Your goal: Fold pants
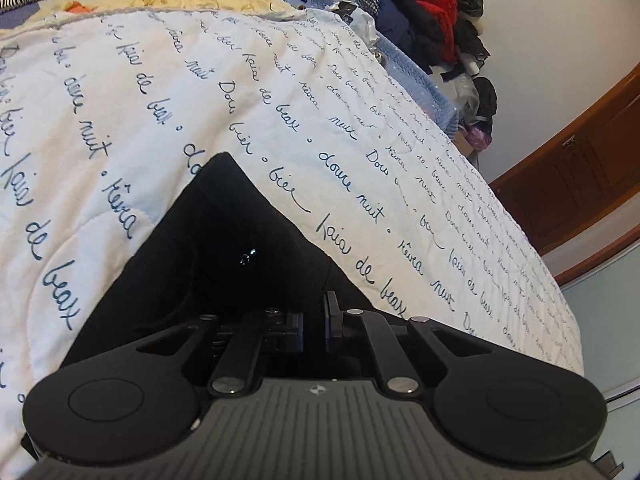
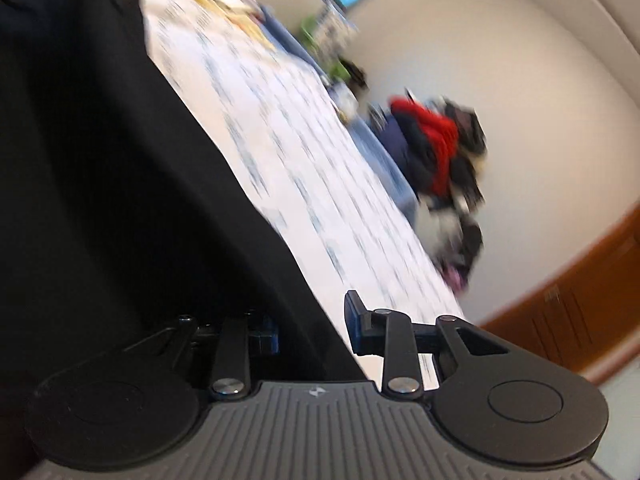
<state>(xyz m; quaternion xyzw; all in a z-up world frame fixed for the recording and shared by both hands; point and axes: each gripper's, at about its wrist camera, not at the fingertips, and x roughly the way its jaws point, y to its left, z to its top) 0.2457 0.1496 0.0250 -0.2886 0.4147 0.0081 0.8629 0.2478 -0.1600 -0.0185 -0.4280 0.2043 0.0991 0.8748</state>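
Between the left gripper's (image 1: 312, 326) nearly closed jaws sits black cloth: the pants (image 1: 224, 240), pinched at their near edge. From that pinch the fabric runs forward and up the quilt (image 1: 120, 120), narrowing to a folded corner that lies flat on the lettered cover. So the garment's long axis, seen from the left side, points straight ahead of the fingers, with bare quilt to the right and left of it.

On the right gripper (image 2: 314, 326) the jaws stand apart, and the pants' edge passes through the gap; the pads do not look pressed on it, though blur makes that hard to settle. Here the cloth fills everything to the left of the fingers and climbs toward the top corner, while quilt lies to the right.

My reading: the left hand owns the grip, so any drag or fold would be led from there, along that forward axis.
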